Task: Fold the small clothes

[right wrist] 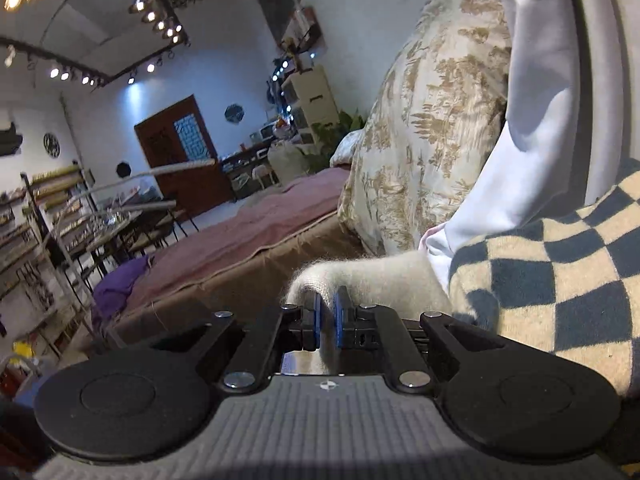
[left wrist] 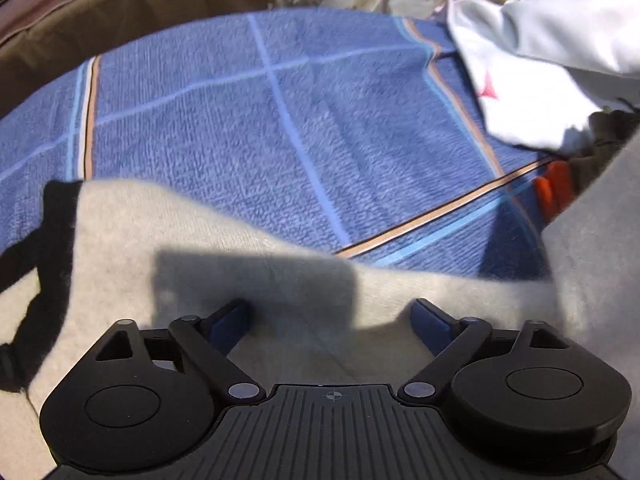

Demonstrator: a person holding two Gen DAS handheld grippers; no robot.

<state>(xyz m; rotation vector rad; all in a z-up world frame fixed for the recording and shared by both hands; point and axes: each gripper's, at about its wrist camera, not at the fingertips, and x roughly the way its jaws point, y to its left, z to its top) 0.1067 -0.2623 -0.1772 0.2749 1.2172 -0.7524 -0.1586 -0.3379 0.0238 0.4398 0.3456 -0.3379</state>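
Observation:
A cream fuzzy knit garment (left wrist: 168,240) with black trim lies across the blue checked blanket (left wrist: 240,112) in the left wrist view. My left gripper (left wrist: 332,316) is open, its blue-padded fingers (left wrist: 230,320) spread wide over the cream knit, gripping nothing. In the right wrist view my right gripper (right wrist: 328,320) is shut on a fold of the same cream knit (right wrist: 360,276), lifted off the bed. The checkered cream-and-navy part of the garment (right wrist: 560,280) hangs at the right.
A white garment (left wrist: 540,64) lies at the blanket's far right, with an orange item (left wrist: 552,188) below it. A floral pillow (right wrist: 432,120) and white cloth (right wrist: 540,120) stand beyond the right gripper. A mauve-covered bed (right wrist: 248,232) and room furniture lie to the left.

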